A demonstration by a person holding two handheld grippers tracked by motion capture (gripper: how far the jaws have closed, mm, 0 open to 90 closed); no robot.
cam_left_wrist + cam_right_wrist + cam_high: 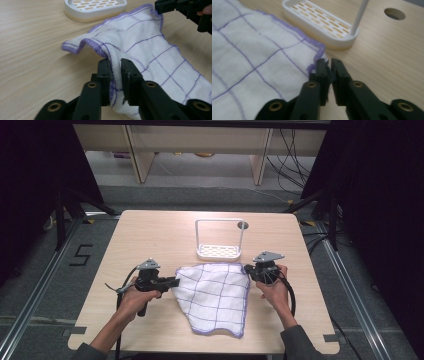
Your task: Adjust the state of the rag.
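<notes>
A white cloth with a purple grid and purple hem lies spread on the wooden table, its far edge toward the white rack. My left gripper is shut on the cloth's left corner; in the left gripper view the cloth is pinched between the jaws of the left gripper and lifted into a fold. My right gripper is shut on the far right corner; in the right gripper view the hem of the cloth sits between the jaws of the right gripper.
The white rack has a slotted base and a tall wire handle, standing just beyond the cloth. A round cable hole is in the table behind it. Bare wood lies to the left and right of the cloth.
</notes>
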